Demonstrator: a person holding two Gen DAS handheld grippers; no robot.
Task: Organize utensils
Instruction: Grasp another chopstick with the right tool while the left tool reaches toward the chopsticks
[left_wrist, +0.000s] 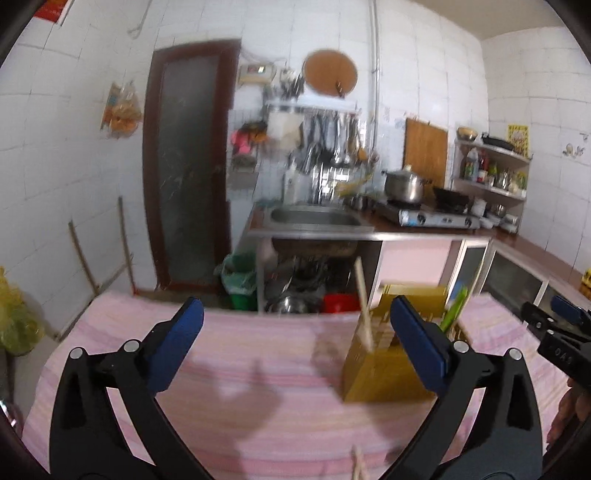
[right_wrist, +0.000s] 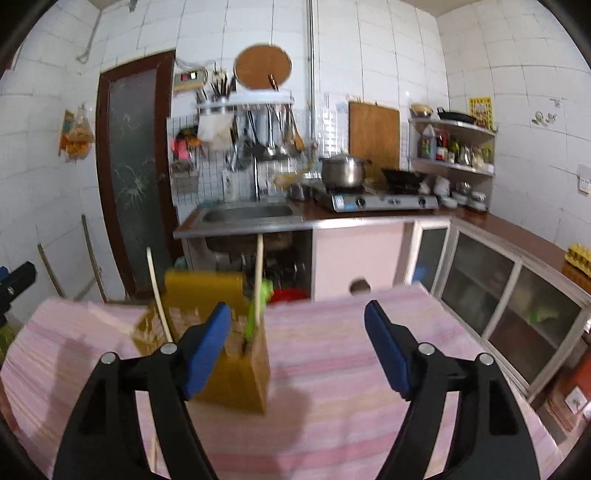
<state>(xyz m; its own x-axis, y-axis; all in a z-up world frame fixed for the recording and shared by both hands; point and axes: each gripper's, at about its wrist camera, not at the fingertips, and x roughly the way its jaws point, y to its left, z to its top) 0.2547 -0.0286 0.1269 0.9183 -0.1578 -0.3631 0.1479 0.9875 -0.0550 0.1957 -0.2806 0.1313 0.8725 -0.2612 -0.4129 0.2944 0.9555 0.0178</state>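
While the left tongs are gaping wide and empty, the yellow utensil holder is standing toward the surface's far edge, so approach level. Seen from the right wrist, the right tongs are hanging open, holding nothing; the holder is sitting left of centre with a chopstick and a green utensil upright inside, so avoid knocking it.

i see a yellow-brown holder standing upright on the pink striped cloth, its slotted top open. two pale chopsticks stick up out of it, one leaning left, one nearly vertical. a green utensil stands in the front slot. another pale stick lies on the cloth nearer me.
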